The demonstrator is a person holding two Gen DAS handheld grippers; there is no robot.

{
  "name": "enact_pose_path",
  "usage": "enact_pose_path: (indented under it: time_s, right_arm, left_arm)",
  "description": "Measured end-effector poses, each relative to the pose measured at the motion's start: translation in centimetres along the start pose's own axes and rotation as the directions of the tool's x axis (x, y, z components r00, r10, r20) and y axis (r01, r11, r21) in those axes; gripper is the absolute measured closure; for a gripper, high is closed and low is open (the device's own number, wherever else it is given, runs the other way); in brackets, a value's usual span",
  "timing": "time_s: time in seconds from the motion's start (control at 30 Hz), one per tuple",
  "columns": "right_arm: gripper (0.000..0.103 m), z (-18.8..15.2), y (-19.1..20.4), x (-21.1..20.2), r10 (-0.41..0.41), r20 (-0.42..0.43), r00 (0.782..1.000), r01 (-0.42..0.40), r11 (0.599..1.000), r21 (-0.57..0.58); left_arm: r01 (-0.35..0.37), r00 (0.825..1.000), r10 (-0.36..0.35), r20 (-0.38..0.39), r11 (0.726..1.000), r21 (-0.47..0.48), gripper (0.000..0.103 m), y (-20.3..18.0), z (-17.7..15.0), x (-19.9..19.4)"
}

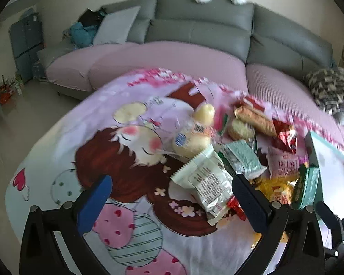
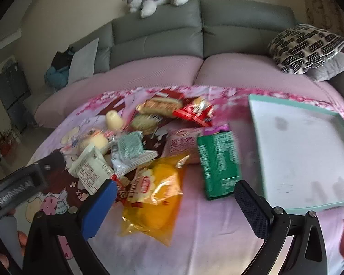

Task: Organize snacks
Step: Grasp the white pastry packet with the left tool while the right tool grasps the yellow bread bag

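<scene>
Several snacks lie in a pile on a table with a pink cartoon cloth [image 1: 117, 151]. In the left wrist view my left gripper [image 1: 172, 194] is open and empty, its jaws wide apart, just before a white packet [image 1: 206, 178]; a yellowish bread bag [image 1: 192, 135] lies beyond. In the right wrist view my right gripper [image 2: 175, 194] is open and empty, above a yellow bag [image 2: 156, 197]. A green box [image 2: 219, 162] lies beside it, a pink packet [image 2: 183, 142] behind. A teal-rimmed white tray [image 2: 298, 155] lies empty at the right.
A grey-green packet [image 2: 130, 149], a red packet [image 2: 192, 112] and a long brown bread packet [image 2: 160, 105] lie farther back. A grey sofa with pink seat covers [image 2: 149, 73] stands behind the table, with a patterned cushion [image 2: 307, 45]. The left gripper body [image 2: 13, 190] shows at the left.
</scene>
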State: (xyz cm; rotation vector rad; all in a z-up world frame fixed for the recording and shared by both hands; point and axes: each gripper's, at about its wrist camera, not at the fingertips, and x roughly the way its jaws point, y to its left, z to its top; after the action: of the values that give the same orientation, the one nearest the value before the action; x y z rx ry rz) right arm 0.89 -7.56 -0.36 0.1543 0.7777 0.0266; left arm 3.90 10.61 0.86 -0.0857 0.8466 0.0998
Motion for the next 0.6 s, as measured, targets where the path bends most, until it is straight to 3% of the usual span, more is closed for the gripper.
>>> enact_pose_path:
  time_s: [0.17, 0.3, 0.6]
  right_arm:
    - [0.000, -0.4, 0.8, 1.9, 0.000, -0.053, 0.999, -0.001, 1.000, -0.010]
    - [0.000, -0.6, 1.0, 2.8, -0.014, -0.084, 0.996, 0.013, 1.000, -0.016]
    - [0.000, -0.6, 1.5, 3.7, -0.051, -0.085, 0.995, 0.048, 0.998, -0.031]
  left_arm:
    - [-0.005, 0.995, 0.006, -0.095, 1.000, 0.009, 0.000, -0.9, -0.1, 1.9]
    - [0.031, 0.989, -0.030, -0.144, 0.999, 0.010, 0.000, -1.5, -0.7, 3.0]
    - [0.056, 0.978, -0.070, -0.195, 0.996, -0.075, 0.000, -1.8, -0.2, 5.0]
